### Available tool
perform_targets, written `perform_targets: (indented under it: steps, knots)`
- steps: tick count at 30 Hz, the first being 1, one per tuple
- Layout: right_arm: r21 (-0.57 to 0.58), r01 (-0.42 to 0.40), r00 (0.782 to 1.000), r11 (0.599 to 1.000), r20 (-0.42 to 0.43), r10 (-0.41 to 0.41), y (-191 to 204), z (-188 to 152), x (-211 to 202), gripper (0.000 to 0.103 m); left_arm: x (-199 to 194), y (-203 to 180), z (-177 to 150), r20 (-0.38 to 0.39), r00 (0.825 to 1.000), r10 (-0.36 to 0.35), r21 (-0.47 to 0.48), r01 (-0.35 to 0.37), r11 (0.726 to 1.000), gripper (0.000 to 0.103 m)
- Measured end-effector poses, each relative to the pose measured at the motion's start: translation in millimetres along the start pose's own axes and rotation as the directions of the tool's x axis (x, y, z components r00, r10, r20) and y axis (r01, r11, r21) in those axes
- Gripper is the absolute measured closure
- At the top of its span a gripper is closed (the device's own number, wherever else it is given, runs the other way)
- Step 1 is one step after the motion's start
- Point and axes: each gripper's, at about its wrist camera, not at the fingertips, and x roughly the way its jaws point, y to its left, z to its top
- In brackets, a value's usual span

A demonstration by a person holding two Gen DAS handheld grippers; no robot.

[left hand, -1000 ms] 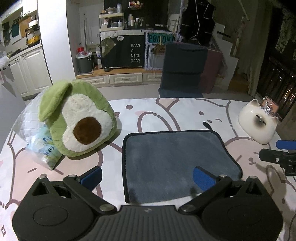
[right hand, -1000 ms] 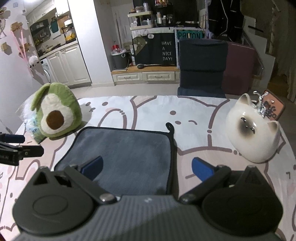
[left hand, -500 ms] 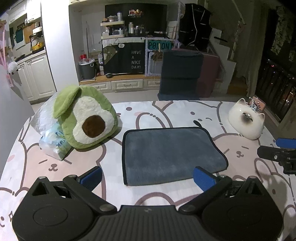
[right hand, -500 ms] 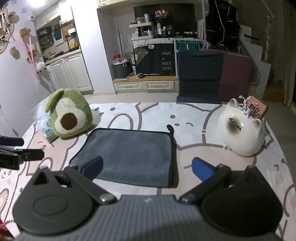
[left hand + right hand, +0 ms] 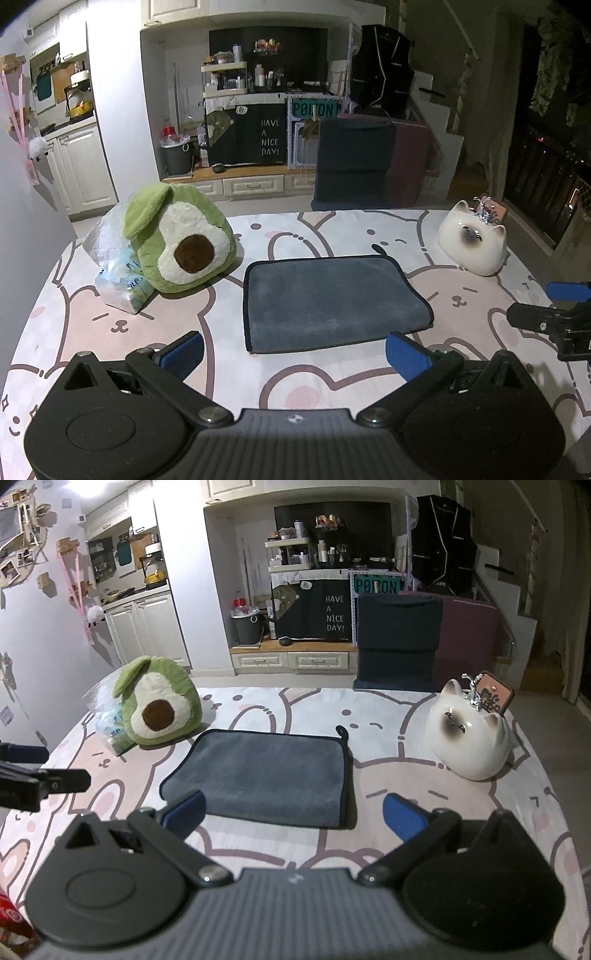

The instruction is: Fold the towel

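A grey towel [image 5: 328, 301] with dark edging lies folded flat in a rectangle on the pink cartoon tablecloth [image 5: 295, 373]; it also shows in the right wrist view [image 5: 266, 775]. A small hanging loop [image 5: 341, 733] sticks out at its far right corner. My left gripper [image 5: 295, 352] is open and empty, held back above the table in front of the towel's near edge. My right gripper [image 5: 295, 818] is open and empty, also short of the near edge. Each gripper shows at the side of the other's view.
A green avocado plush [image 5: 177, 240] leans on a plastic bag [image 5: 118, 273] at the left of the towel. A white ceramic cat [image 5: 472, 242] stands at the right, also in the right wrist view [image 5: 467, 736]. A dark chair [image 5: 354, 162] stands beyond the table.
Both grippers have pulled back and up from the towel, which now looks smaller and farther away. The towel lies still, and both grippers stay open.
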Motion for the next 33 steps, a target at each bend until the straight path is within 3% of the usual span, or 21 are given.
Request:
perform_targets:
  steps: [18, 33]
  knots:
    - [-0.044, -0.011, 0.999, 0.999, 0.041, 0.012, 21, -37, -45, 0.0, -43, -11, -43, 0.064, 0.998, 0.014, 0.019, -0.015, 1.0, 0.0]
    - [-0.09, 0.003, 0.997, 0.996, 0.072, 0.004, 32, -67, -80, 0.0, -77, -19, -73, 0.123, 0.992, -0.02, 0.033, 0.016, 0.999, 0.0]
